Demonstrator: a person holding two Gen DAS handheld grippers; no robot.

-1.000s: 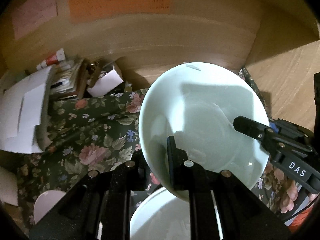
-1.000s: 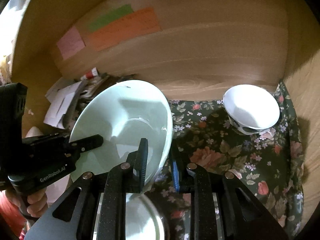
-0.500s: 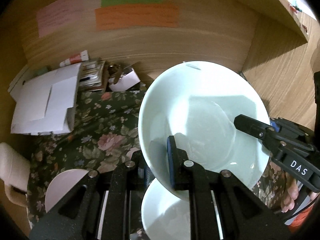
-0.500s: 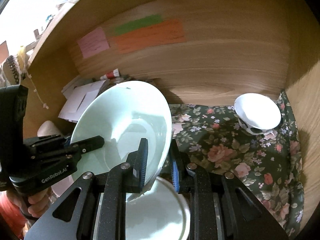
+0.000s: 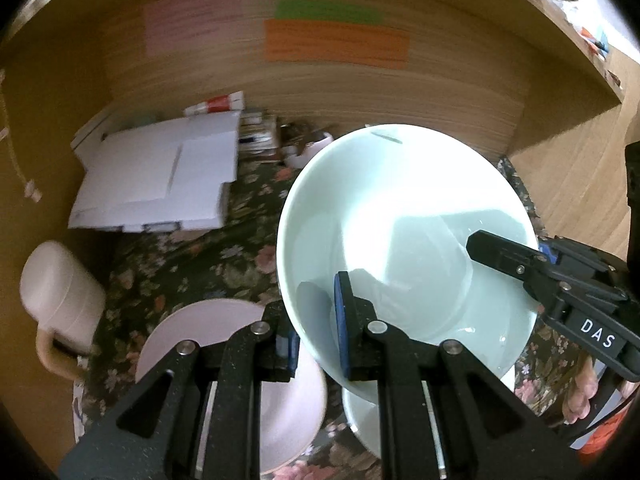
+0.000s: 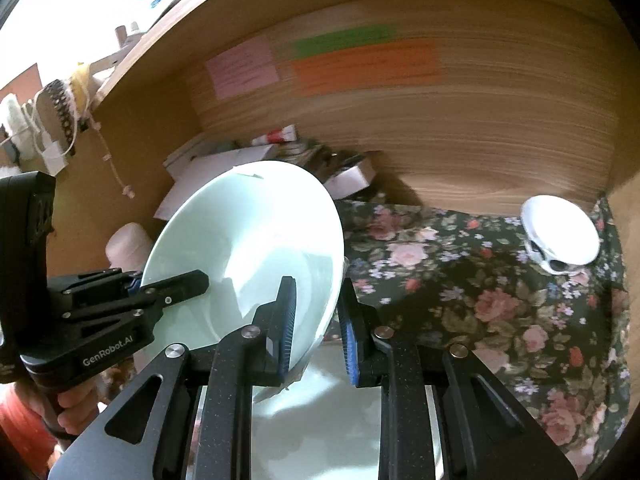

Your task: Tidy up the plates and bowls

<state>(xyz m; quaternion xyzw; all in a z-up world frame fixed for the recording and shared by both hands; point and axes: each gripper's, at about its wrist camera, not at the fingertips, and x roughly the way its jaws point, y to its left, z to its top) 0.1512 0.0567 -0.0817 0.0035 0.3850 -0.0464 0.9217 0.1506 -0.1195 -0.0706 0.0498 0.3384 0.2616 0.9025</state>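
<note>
My left gripper [image 5: 318, 330] is closed on the near rim of the pale green bowl [image 5: 404, 240], one pad inside the wall and one outside, and my right gripper [image 6: 318, 324] pinches the opposite rim the same way, its jaws narrowed to the thickness of the wall. The bowl fills the centre-right of the left wrist view and the centre-left of the right wrist view, held tilted in the air above the floral cloth [image 6: 480, 300]. Under it, at the bottom of both frames, sits a second pale bowl [image 6: 340, 420], and I judge the step in hand is moving the held bowl to a stacking spot. A pinkish plate [image 5: 224, 332] lies at lower left in the left wrist view, and a small white bowl [image 6: 560, 232] sits at the far right of the right wrist view, well apart. To do this well I would keep both grips even so the rim does not twist between the pads, level the bowl before lowering, centre it over whatever receives it, and release only once it rests. Glazed ceramic looks slippery, so I would go slowly.
</note>
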